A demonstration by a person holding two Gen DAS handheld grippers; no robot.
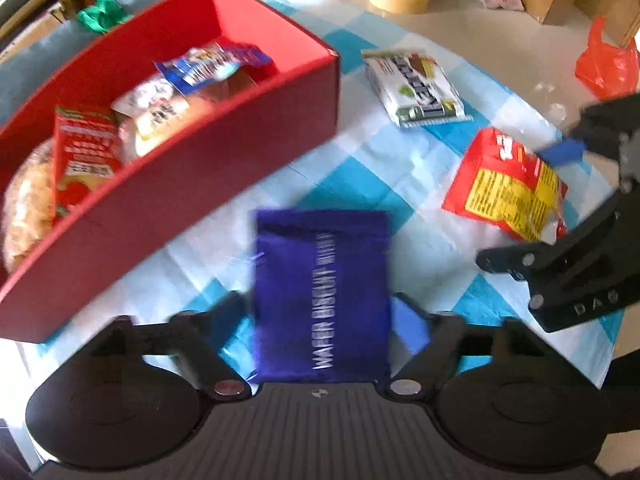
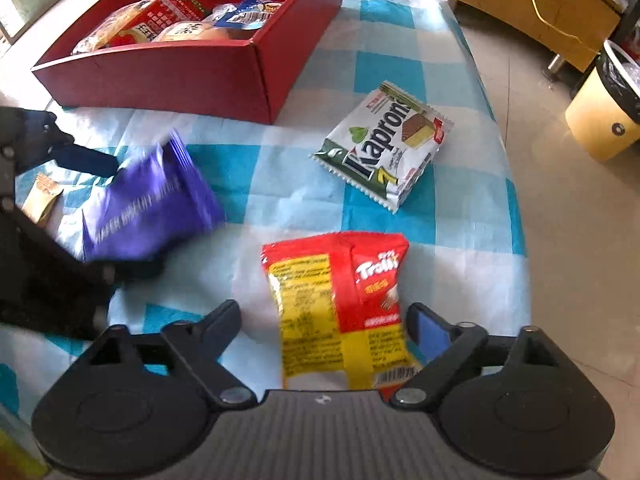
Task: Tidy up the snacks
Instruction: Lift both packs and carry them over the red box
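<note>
Snacks are spread over a counter (image 2: 280, 160) covered with a blue-and-white checked cloth. Some are already packed in a red cardboard box (image 1: 200, 200) at the far left. The box is open-topped and straight-walled. It holds several glossy wrappers: a red pouch, pale bread-like bundles and a blue-and-white sachet. Bare cloth lies between the near wall of the box and the loose packets.

Just right of the box's near corner, the left gripper (image 1: 320, 312) points steeply down. It holds a flat, shiny purple wafer packet (image 1: 320, 296) at about half its spread, with one finger against each long edge. In the right wrist view the packet sits tilted between those fingers, blurred. A small tan sachet (image 2: 40, 196) lies on the cloth just behind it.

Further right, the right gripper (image 2: 324, 320) straddles a crinkled red and yellow gummy packet (image 2: 340, 300) lying flat on the cloth. The gripper is partly open. Its blue right pad (image 2: 428, 332) is against the packet's edge. The left finger (image 2: 224, 316) stands apart from it, with cloth showing in the gap.

Beyond that, a white and green wafer packet (image 2: 384, 144) with saw-tooth ends rests alone on open cloth, well apart from the box. The counter's right edge runs close past it. Below the edge are a pale tiled floor (image 2: 560, 240) and a round cream bin (image 2: 600, 112).
</note>
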